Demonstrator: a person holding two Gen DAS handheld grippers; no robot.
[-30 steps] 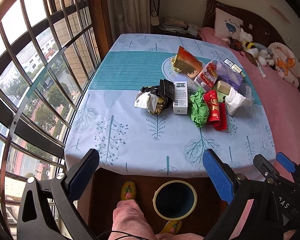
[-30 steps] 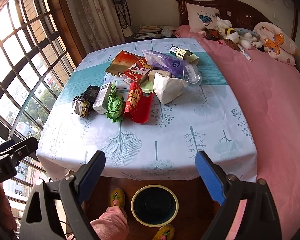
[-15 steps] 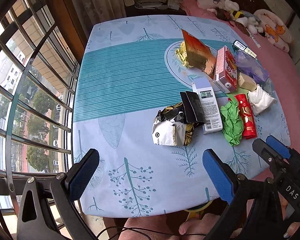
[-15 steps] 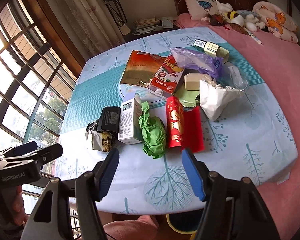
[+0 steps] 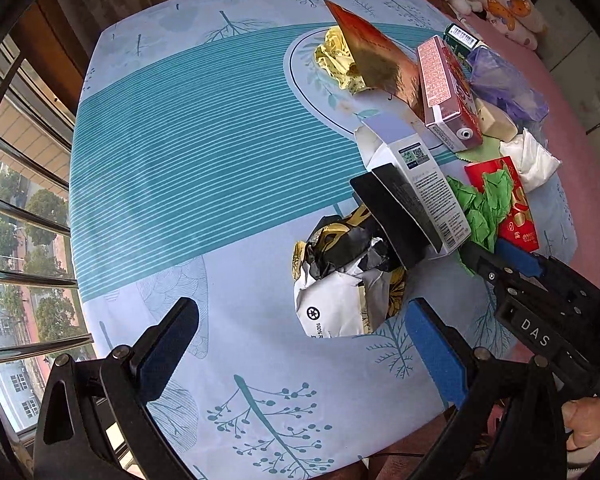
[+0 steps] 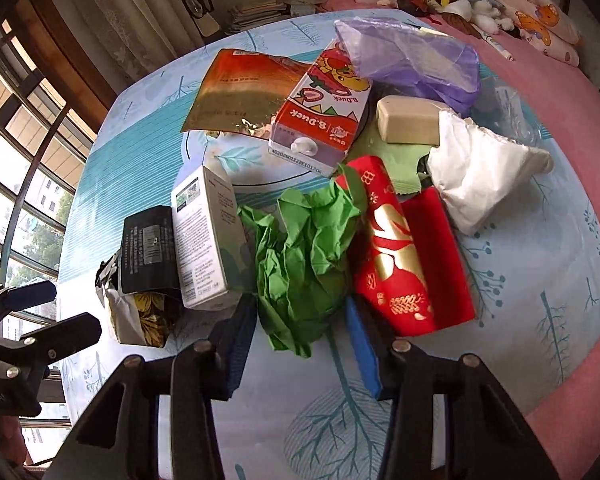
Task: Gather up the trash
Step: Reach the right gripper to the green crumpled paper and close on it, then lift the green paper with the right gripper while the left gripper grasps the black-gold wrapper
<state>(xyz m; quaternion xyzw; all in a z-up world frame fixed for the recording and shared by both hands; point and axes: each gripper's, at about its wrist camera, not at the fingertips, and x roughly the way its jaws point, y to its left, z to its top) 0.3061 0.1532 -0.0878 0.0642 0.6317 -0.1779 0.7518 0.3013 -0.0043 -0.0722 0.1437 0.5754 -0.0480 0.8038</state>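
The crumpled green paper (image 6: pixel 304 264) lies on the worktop (image 6: pixel 520 280) between the closing fingers of the right claw (image 6: pixel 302 334), which should squeeze its middle, while the left claw (image 5: pixel 300 344) stays spread.

Both grippers, the left gripper (image 5: pixel 300 344) and right gripper (image 6: pixel 300 344), had black angular frames with silver screws and blue-padded fingers (image 5: pixel 436 354), the right gripper's body marked "DAS" in white.

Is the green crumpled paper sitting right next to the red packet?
Yes, in the right wrist view the green crumpled paper lies against the left edge of the red packet on the table.
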